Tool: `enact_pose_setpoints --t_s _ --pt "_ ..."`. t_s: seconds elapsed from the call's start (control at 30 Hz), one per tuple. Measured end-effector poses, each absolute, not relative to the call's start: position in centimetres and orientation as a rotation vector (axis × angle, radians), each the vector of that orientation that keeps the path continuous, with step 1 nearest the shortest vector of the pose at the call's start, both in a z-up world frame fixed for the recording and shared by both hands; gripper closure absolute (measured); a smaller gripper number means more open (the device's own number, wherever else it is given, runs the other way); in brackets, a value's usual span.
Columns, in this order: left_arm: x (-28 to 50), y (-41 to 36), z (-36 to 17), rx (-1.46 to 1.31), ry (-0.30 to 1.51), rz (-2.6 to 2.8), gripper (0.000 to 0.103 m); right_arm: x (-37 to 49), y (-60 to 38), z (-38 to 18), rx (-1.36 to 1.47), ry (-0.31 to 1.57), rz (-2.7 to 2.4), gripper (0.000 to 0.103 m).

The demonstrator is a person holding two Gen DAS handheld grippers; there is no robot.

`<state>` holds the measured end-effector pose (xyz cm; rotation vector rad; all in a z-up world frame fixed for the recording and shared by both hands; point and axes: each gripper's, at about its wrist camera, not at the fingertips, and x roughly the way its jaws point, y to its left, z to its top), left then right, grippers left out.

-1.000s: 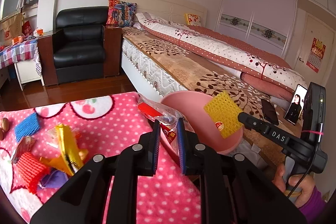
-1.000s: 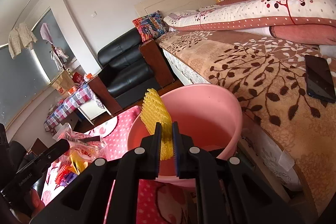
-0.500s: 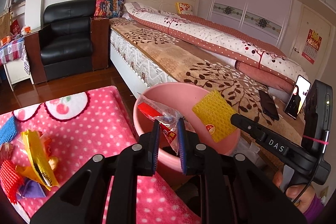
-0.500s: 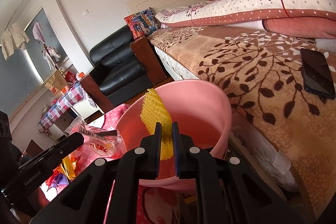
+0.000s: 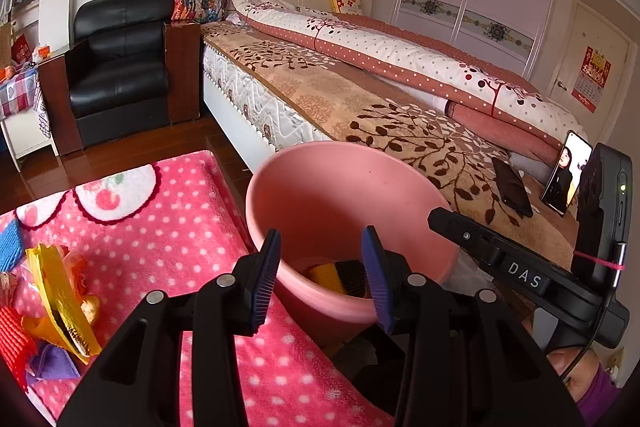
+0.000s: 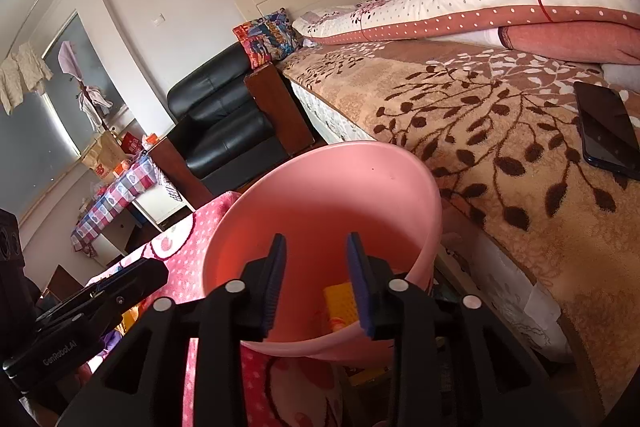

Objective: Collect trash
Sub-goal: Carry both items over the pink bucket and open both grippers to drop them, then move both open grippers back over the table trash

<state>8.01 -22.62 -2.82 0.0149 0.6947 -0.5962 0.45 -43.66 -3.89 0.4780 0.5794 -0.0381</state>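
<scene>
A pink plastic bin (image 5: 340, 187) stands beside the pink polka-dot table (image 5: 168, 227), next to the bed; it also shows in the right wrist view (image 6: 320, 195). My left gripper (image 5: 322, 247) is open and empty over the bin's near rim. My right gripper (image 6: 314, 251) is open and empty above the bin; its body shows in the left wrist view (image 5: 520, 275). A yellow mesh pad (image 6: 340, 303) lies at the bin's bottom, also seen in the left wrist view (image 5: 324, 277). More trash, a yellow wrapper (image 5: 60, 303) and a red mesh piece (image 5: 12, 339), lies at the table's left.
A bed with a brown leaf blanket (image 5: 380, 115) runs along the right, with two phones (image 5: 514, 193) on it. A black armchair (image 5: 120, 67) stands behind. A blue mesh piece (image 5: 8, 243) lies at the table's left edge.
Both grippers have opened. The yellow mesh pad and the clear snack wrapper have left the jaws; the pad now lies in the bin. Both grippers have moved closer over the bin.
</scene>
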Motion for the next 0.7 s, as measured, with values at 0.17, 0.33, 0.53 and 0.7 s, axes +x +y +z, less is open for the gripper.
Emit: enact_pose_setpoints --t_s 0.17,0.33,0.53,0.7 --pt "7.5 -22.1 -2.3 0.027 0.668 -0.591 0.061 0.4 -43.2 -3.7 0.474 0.578 -0.028 0.065" --pt "6.5 -21.7 -1.7 0.061 0.627 -0.574 0.061 0.0 -42.4 -3.2 0.463 0.569 -0.01 0.063" --pt "5.7 -20.5 -1.2 0.064 0.611 -0.551 0.061 -0.4 -41.2 -2.5 0.447 0.565 0.017 0.062" --pt "5.4 -19.0 -0.9 0.053 0.61 -0.514 0.061 -0.8 -40.1 -1.9 0.436 0.559 0.048 0.061"
